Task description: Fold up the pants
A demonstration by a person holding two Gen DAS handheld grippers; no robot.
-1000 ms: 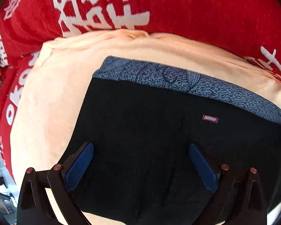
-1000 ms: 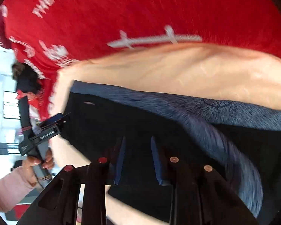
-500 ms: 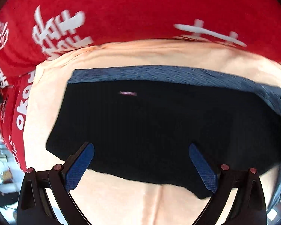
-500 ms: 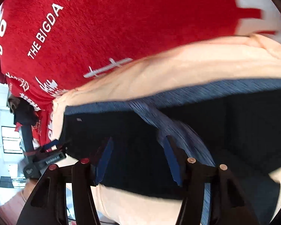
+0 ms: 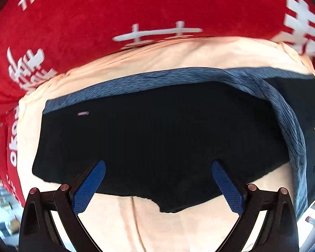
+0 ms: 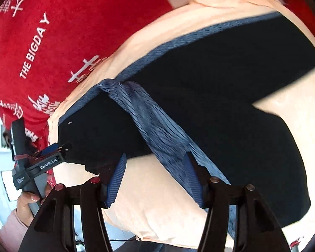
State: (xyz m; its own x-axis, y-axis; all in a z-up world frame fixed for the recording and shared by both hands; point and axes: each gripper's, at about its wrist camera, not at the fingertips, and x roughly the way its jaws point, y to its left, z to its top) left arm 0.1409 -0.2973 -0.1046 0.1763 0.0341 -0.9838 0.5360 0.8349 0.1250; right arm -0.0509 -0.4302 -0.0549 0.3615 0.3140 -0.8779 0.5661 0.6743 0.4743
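The black pants [image 5: 157, 130] with a mottled blue waistband [image 5: 136, 83] lie on a peach cloth [image 5: 178, 52]. One half is folded over, so the waistband turns and runs down the right side [image 5: 292, 130]. My left gripper [image 5: 157, 180] is open and empty, hovering over the pants' near edge. In the right wrist view the pants [image 6: 231, 88] spread to the right and the folded waistband strip [image 6: 157, 130] runs toward my right gripper [image 6: 155, 174], which is open with the strip's end beside its right finger. The left gripper [image 6: 52, 153] shows at the pants' left edge.
A red cloth with white lettering [image 5: 94, 21] covers the surface beyond the peach cloth; it also shows in the right wrist view [image 6: 63, 31]. The person's hand [image 6: 29, 201] holds the left gripper's handle at the left edge.
My right gripper has opened wider and pulled back, letting go of the waistband. My left gripper stayed open and drew back toward the near edge, shifting right.
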